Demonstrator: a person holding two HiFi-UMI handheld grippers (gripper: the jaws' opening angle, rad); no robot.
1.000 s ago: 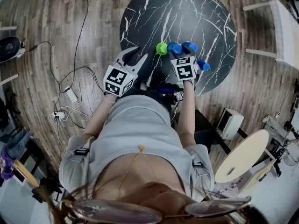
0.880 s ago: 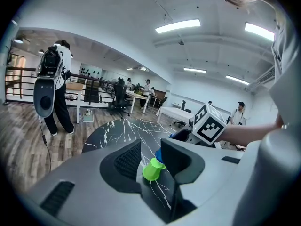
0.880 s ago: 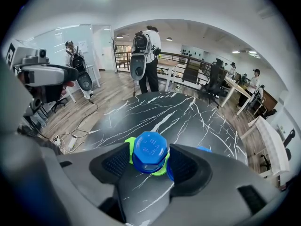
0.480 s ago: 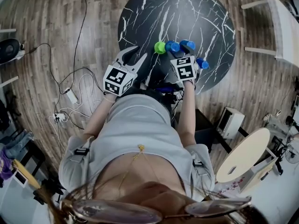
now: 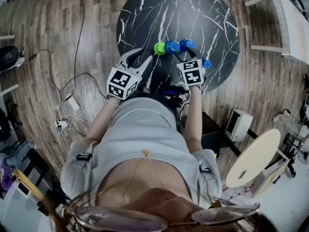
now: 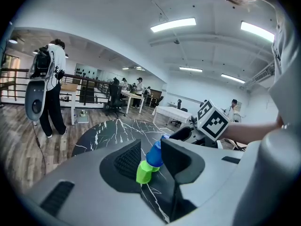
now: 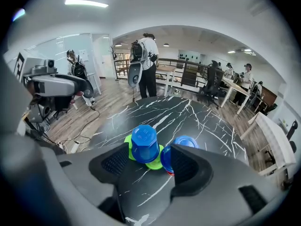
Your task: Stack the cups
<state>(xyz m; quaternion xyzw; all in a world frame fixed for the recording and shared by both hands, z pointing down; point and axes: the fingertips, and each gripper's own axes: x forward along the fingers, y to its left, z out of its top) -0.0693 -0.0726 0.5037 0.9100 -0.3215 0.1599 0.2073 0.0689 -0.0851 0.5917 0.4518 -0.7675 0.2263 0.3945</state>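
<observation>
So the cups are all bunched together: the green cup (image 7: 155,160) is my reference, and an upside-down blue cup (image 7: 145,144) sits right up against it, can't tell if it's actually nested on it. A second blue cup (image 7: 182,147) sits just right of the green cup, with a sliver of red under it that I can't identify, and another blue one (image 5: 206,63) is further right still. The right gripper (image 5: 191,57) hovers above and to the right of the green cup, jaws wide apart, holding nothing. The left gripper (image 5: 136,58) is left of it, also gaping and empty. All this is on the black marble table (image 5: 145,13). Looks to me like the lining-up stage; next it needs to drop down, straddle one cup cleanly and squeeze without bumping its neighbours.
</observation>
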